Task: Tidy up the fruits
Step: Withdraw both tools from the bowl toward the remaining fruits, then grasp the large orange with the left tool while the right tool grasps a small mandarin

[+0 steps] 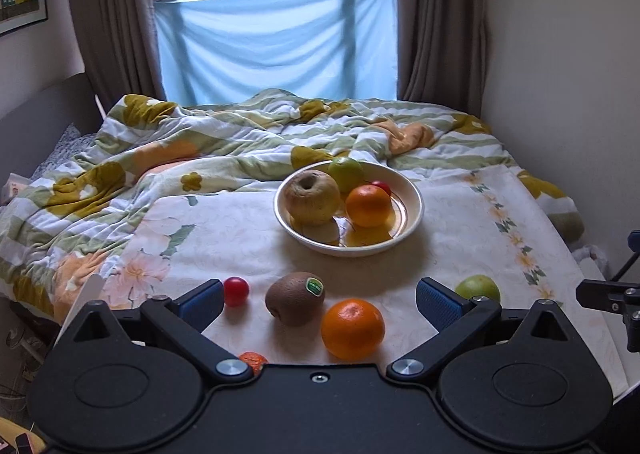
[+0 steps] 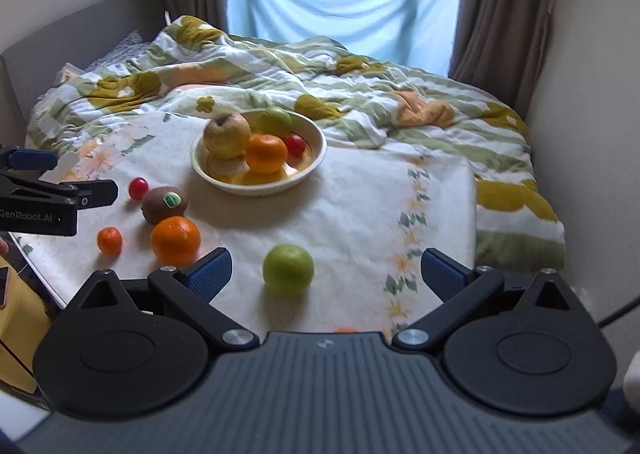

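I hold my left gripper [image 1: 320, 300] low and level over the near edge of the floral cloth [image 1: 460, 222] spread on the bed [image 1: 224, 134], jaws released wide, with the kiwi [image 1: 295, 298] and the large orange [image 1: 352, 328] lying between the blue pads. My right gripper [image 2: 326, 272] hovers the same way further right, jaws also spread and empty, the loose green apple [image 2: 288, 269] sitting just ahead between them. A cherry tomato [image 1: 236, 291] rests beside the kiwi, and a small mandarin [image 2: 109, 240] lies near the cloth's front edge. Further back the cream bowl [image 1: 414, 214] holds a brownish apple [image 1: 312, 196], an orange [image 1: 368, 205], a green apple [image 1: 346, 173] and a small red fruit [image 1: 381, 186]
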Demonstrator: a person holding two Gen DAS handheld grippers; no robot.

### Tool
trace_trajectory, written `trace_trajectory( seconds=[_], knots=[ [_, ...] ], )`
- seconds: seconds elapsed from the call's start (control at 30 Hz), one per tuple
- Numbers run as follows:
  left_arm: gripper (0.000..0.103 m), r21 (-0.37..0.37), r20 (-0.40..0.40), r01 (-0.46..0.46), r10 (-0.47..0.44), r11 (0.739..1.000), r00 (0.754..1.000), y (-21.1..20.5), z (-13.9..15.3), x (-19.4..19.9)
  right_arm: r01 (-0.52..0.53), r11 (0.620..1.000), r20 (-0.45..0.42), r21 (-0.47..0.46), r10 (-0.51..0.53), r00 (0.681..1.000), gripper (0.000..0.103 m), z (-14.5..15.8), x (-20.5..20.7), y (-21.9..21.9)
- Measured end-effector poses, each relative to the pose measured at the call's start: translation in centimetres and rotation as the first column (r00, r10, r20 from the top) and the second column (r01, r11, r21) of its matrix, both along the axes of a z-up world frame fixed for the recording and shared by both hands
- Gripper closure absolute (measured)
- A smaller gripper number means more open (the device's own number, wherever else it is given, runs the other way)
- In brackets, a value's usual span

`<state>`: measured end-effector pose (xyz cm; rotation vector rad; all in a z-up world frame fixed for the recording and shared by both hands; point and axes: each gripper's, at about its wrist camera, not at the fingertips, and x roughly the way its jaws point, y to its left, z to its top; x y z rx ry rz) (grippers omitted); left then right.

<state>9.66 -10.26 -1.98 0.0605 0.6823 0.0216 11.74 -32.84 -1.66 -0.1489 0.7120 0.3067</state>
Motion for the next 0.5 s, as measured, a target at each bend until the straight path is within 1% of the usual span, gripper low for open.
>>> trace_trajectory(
  seconds=[0.13, 0.27, 0.43, 0.5],
  knots=[
    [0.000, 0.009, -0.036, 0.048, -0.048, 0.999, 0.998, -0.5, -2.2, 1.0, 0.058, 0.998, -0.020, -0.004, -0.058, 0.998, 0.000, -1.9, -1.0, -0.9],
    [0.000, 0.002, -0.081, 0.074, -0.074, 0.997, 0.994, -0.7, -4.7, 2.3, 0.105, 0.994, -0.051, -0.003, -0.105, 0.993, 0.000, -4.2, -1.5, -1.5],
    [0.000, -0.004, -0.118, 0.093, -0.093, 0.996, 0.989, -0.7, -7.3, 3.6, 0.131, 0.991, -0.090, -0.001, -0.131, 0.987, 0.000, -6.9, -1.6, -1.6],
    [0.002, -0.010, -0.136, 0.098, -0.098, 0.995, 0.986, -0.7, -8.2, 4.3, 0.138, 0.990, -0.096, 0.000, -0.137, 0.986, 0.000, -7.6, -1.6, -1.4]
  ],
)
